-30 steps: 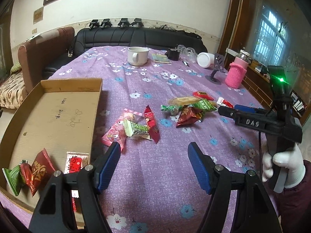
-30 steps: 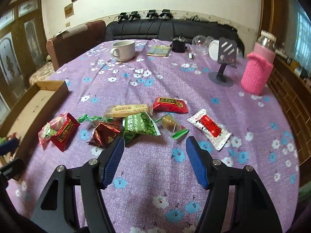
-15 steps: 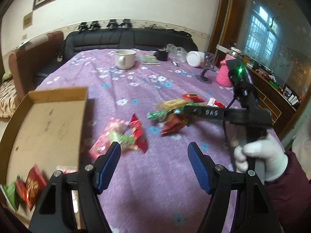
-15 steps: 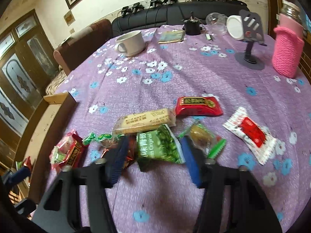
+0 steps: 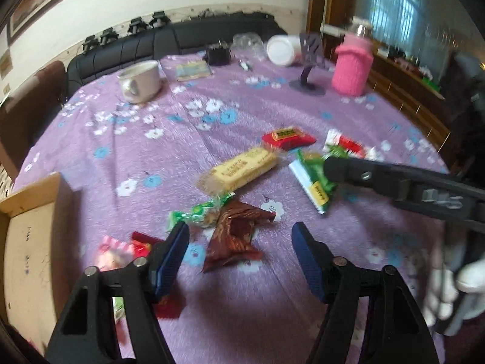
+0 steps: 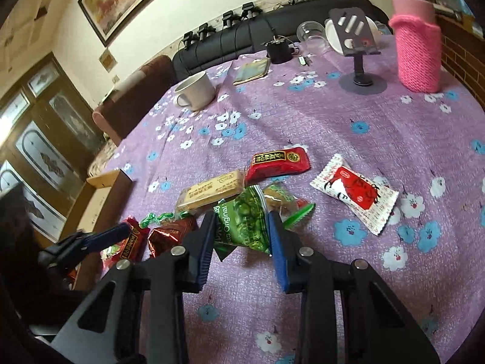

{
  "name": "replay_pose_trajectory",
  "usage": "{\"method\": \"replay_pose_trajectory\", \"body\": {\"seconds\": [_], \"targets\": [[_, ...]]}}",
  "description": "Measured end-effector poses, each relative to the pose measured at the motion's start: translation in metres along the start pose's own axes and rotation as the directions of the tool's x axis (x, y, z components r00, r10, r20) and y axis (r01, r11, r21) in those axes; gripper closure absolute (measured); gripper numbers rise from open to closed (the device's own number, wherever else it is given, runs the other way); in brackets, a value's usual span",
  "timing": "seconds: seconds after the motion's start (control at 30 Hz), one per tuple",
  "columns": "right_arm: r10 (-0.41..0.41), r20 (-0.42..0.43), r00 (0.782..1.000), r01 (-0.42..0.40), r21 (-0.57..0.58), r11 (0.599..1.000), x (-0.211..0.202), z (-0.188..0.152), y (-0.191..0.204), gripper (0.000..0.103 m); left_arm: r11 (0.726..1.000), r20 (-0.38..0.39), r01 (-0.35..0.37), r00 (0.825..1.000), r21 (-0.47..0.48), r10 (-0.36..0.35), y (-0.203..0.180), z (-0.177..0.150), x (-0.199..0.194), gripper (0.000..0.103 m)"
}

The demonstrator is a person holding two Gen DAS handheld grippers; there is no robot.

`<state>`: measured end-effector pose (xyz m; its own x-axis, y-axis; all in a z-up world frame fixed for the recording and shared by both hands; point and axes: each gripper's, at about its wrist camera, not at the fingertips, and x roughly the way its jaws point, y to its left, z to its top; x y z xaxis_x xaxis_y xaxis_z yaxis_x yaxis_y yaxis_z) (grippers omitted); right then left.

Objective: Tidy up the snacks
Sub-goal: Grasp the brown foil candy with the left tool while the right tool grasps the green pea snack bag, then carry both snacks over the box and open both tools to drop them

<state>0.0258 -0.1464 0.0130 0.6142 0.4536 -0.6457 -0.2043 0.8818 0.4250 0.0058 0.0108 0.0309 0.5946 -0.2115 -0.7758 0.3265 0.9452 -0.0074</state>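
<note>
The right tool (image 6: 239, 236) is low over the tabletop (image 6: 379, 127), which has a purple cloth with flowers on it. Its jaws are closing around the green pea bag (image 6: 245, 221). The bag is between the two blue pads, and the pads look like they touch its two edges, so the bag is pinched. The bag looks a bit lifted at one side.

Just behind the green bag lies the long yellow cracker pack (image 6: 212, 191). A red packet (image 6: 279, 162) sits just past it. A small green candy (image 6: 285, 201) peeks out right beside the green bag. A white and red packet (image 6: 354, 192) lies off to the right, apart from the pile.

The left tool (image 5: 239, 251) is also low over the tabletop. Its jaws are closing too, but they do not press on anything. The brown shiny snack (image 5: 233, 236) lies on the cloth between its pads, and they are not touching it. A little green wrapped sweet (image 5: 197, 212) lies just beside the brown snack. A pink and red pile of snacks (image 5: 124, 247) sits by the left pad.

The cardboard box (image 5: 27, 242) is at the left edge of the tabletop.

Far back stand a white cup (image 6: 197, 91), a pink knitted bottle (image 6: 419, 51) and a phone stand (image 6: 357, 57).
</note>
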Motion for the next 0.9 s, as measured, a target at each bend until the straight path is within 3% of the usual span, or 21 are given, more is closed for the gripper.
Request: {"method": "replay_pose_trajectory", "body": {"seconds": [0.07,0.1,0.37,0.57,0.73,0.9], "targets": [[0.006,0.000,1.000,-0.006,0.002,1.000,0.000,0.000,-0.001,0.067,1.000,-0.045,-0.019,0.999,0.015,0.020,-0.003,-0.002,0.013,0.071],[0.005,0.000,1.000,-0.005,0.000,1.000,0.000,0.000,0.000,0.067,0.999,-0.051,-0.036,0.998,0.015,0.037,-0.002,-0.004,0.016,0.075],[-0.001,0.016,1.000,0.001,-0.004,1.000,0.000,-0.003,0.000,0.067,0.994,0.008,0.031,1.000,-0.105,-0.030,0.020,-0.013,-0.004,0.077],[0.021,0.035,0.999,-0.020,-0.022,1.000,-0.003,-0.007,0.005,0.067,0.977,0.094,0.092,0.993,-0.190,-0.075,0.043,-0.026,-0.055,0.077],[0.062,0.036,0.997,-0.060,-0.053,0.997,-0.011,-0.016,0.025,0.067,0.954,0.167,0.042,0.986,-0.297,0.009,0.097,-0.051,-0.110,0.077],[0.152,-0.001,0.988,-0.152,-0.116,0.982,-0.016,-0.033,0.074,0.067,0.905,0.158,-0.056,0.978,-0.421,0.134,0.160,-0.085,-0.134,0.077]]}}
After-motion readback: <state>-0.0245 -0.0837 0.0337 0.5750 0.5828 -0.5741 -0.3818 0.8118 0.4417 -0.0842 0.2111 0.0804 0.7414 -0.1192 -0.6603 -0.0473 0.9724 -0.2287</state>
